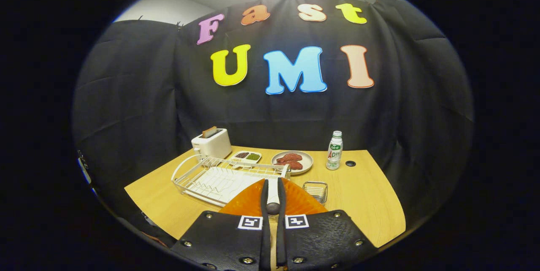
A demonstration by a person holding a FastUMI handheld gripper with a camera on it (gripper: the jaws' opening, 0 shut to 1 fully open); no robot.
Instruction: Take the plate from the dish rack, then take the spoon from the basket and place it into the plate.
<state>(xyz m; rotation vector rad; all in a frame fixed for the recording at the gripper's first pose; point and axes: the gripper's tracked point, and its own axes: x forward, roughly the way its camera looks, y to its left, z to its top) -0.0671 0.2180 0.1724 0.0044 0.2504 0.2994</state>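
My gripper (273, 183) is shut on the spoon (273, 195). Its white handle runs between both fingers and its rounded dark end points back toward me. The spoon hangs over the orange ribbed plate (247, 201), which lies on the wooden table just under and ahead of the fingers. The near part of the plate is hidden by the gripper body. Left of and behind the plate stands the white wire dish rack (198, 174) on its tray. The small wire basket (315, 191) sits just right of the plate and looks empty.
Beyond the rack are a white toaster (212, 143), a small two-part dish of condiments (247, 157), a plate of red meat slices (292, 162) and a bottle (335, 150). A cable hole (350, 163) lies near the bottle. Bare wooden tabletop (363, 199) stretches right of the basket.
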